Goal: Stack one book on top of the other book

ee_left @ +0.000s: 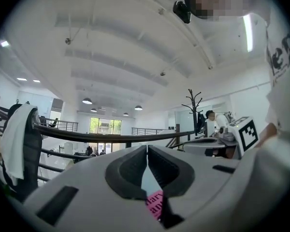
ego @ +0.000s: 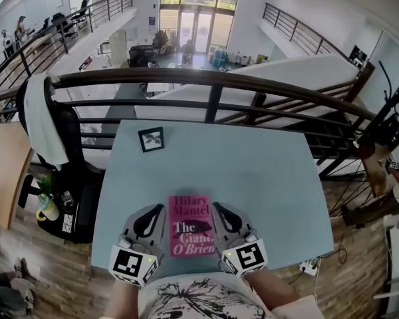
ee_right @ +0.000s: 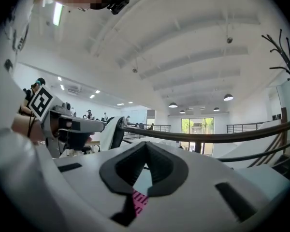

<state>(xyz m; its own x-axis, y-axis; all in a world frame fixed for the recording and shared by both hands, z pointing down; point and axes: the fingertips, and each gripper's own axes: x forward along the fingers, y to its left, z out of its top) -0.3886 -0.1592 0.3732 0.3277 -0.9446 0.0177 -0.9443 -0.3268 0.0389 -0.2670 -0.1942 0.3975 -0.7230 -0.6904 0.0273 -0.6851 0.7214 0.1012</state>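
Pink book lies flat near the table's 6 o'clock edge in head view; left gripper at its 9 o'clock, right gripper at 3 o'clock; left gripper view: jaws pressed together, empty, pink cover below; right gripper view: same.

Book: magenta-pink cover, dull red lettering above, white lettering below, a small black figure between. Table: plain pale blue-grey. Small card on it: black border, grey-white centre. Left gripper and right gripper: light grey shells, black pads; marker cubes white with black square patterns. Railing: dark brown. Cloth draped at the left: white. Shirt: white with a black sketched print. Floor: brown wood planks.
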